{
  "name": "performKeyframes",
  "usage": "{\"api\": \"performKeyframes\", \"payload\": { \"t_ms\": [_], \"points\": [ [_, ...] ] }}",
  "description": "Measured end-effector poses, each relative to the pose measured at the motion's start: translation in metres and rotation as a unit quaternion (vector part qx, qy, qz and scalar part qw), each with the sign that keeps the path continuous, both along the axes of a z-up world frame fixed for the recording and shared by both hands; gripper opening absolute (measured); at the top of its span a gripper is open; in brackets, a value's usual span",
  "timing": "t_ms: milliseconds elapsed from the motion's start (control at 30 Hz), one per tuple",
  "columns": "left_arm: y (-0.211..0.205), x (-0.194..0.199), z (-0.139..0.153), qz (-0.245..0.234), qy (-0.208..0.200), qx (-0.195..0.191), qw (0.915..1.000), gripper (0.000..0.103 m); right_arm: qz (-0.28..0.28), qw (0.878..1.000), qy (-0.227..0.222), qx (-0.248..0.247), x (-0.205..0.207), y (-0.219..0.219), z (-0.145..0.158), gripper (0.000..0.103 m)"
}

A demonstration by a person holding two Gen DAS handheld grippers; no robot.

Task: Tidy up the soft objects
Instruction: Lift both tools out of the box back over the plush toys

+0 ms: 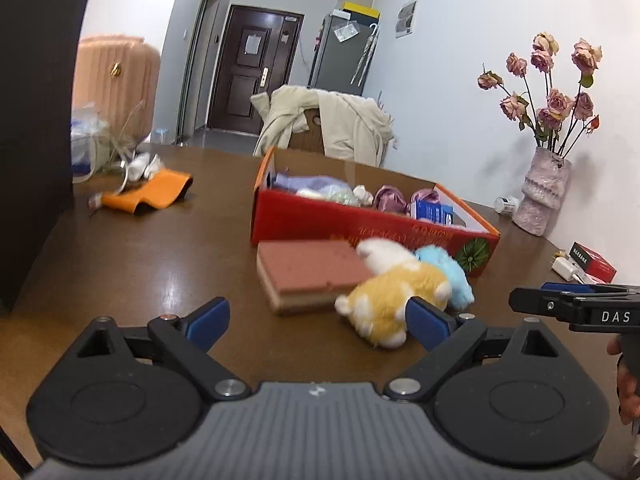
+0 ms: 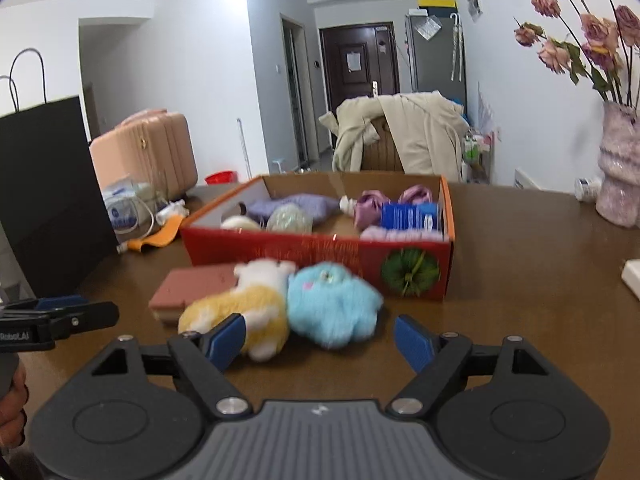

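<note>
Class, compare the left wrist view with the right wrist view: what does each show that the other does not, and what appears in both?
Only the left wrist view shows the small red box beside a white charger. Only the right wrist view shows the black bag's handles and a red basin on the floor. Both show the red box, pink sponge, yellow plush, blue plush and vase.

A vase of dried pink roses stands at the right of the brown worktop. A black paper bag occupies the left edge. Behind, a coat-draped chair, pink suitcase, grey refrigerator and dark door.
</note>
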State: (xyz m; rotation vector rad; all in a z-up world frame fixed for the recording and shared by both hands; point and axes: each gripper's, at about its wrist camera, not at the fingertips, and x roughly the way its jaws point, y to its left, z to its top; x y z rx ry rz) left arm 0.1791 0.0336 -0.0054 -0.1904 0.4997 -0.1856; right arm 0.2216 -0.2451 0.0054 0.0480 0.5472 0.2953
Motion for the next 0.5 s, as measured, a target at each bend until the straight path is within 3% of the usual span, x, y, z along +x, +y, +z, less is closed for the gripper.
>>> {"api": "performKeyframes", "payload": {
  "t_ms": [400,500],
  "points": [
    [-0.009,0.015,-0.015,-0.033,0.028,-0.022,0.9988,0.096,-0.002,1.0,0.015,0.011,-0.011,0.017,-0.009,0.079],
    [-0.014,0.031,-0.018,-0.037,0.038,-0.038,0.9979,0.085,0.009,1.0,0.023,0.014,0.001,0.022,-0.013,0.069]
  ]
}}
